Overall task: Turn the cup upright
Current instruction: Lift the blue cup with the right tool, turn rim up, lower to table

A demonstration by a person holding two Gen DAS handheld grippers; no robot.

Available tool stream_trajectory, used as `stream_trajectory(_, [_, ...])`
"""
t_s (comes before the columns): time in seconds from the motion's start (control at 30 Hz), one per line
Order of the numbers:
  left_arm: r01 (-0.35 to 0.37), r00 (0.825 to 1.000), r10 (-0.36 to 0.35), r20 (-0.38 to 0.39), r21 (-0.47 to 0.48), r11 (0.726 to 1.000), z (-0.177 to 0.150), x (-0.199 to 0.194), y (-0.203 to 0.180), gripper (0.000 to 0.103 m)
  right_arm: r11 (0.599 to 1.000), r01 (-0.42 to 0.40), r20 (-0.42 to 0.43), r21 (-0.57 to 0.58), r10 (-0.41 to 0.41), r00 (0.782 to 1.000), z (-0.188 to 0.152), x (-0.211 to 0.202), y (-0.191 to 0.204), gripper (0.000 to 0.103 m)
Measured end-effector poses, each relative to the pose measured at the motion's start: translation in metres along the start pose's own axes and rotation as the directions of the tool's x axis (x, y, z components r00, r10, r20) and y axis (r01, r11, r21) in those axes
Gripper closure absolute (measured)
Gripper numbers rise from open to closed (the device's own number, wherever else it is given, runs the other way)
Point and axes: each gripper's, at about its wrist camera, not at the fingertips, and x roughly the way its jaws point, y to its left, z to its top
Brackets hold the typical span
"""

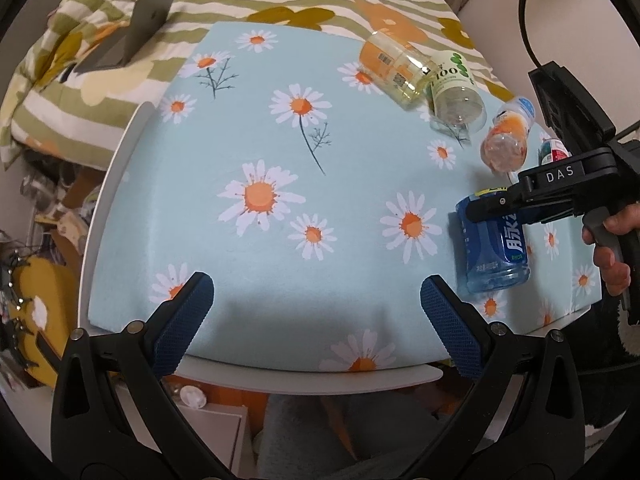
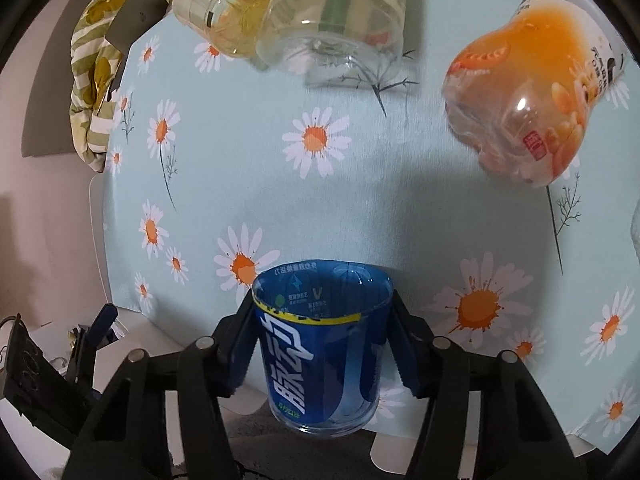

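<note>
The blue cup [image 2: 320, 344] sat between the jaws of the right gripper [image 2: 320, 340], which were clamped on its two sides, its open mouth up and its base about at the near edge of the worktop [image 2: 360, 200]. The left gripper [image 1: 316, 312] hung with its jaws wide apart and nothing between them. The flip seemed nearly done; the next move probably called for setting the cup flat, then opening. Ahead of the right jaws lay an orange bottle [image 2: 536, 92] and two clear bottles [image 2: 332, 20].
</note>
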Motion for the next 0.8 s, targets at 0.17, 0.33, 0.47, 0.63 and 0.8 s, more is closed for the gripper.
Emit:
stream_trajectory(0.17, [0.003, 1.000, -0.003, 0.009, -0.002, 1.000, 0.000, -0.006, 0.000, 0.000, 1.000, 0.006, 0.012, -0.020, -0.005, 1.000, -0.003, -0.004, 0.002, 0.049])
stream_trajectory(0.33, [-0.001, 0.999, 0.000, 0.042, 0.007, 1.000, 0.004, -0.021, -0.005, 0.000, 0.998, 0.022, 0.074, -0.064, -0.017, 0.997, -0.014, -0.026, 0.011, 0.049])
stream_trajectory(0.47, [0.001, 0.997, -0.002, 0.073, 0.007, 1.000, 0.007, -0.033, -0.007, 0.000, 0.997, 0.031, 0.253, -0.072, -0.012, 0.968, -0.032, -0.064, 0.016, 0.049])
stream_trajectory(0.63, [-0.020, 0.996, 0.020, 0.086, 0.001, 1.000, 0.007, -0.037, -0.008, 0.000, 0.996, 0.069, 0.587, -0.051, -0.026, 0.809, -0.072, -0.083, 0.019, 0.049])
stream_trajectory(0.8, [-0.076, 0.992, 0.076, 0.105, -0.003, 0.997, -0.003, -0.042, -0.003, 0.000, 0.992, 0.127, 0.758, 0.009, -0.090, 0.646, -0.095, -0.051, 0.016, 0.049])
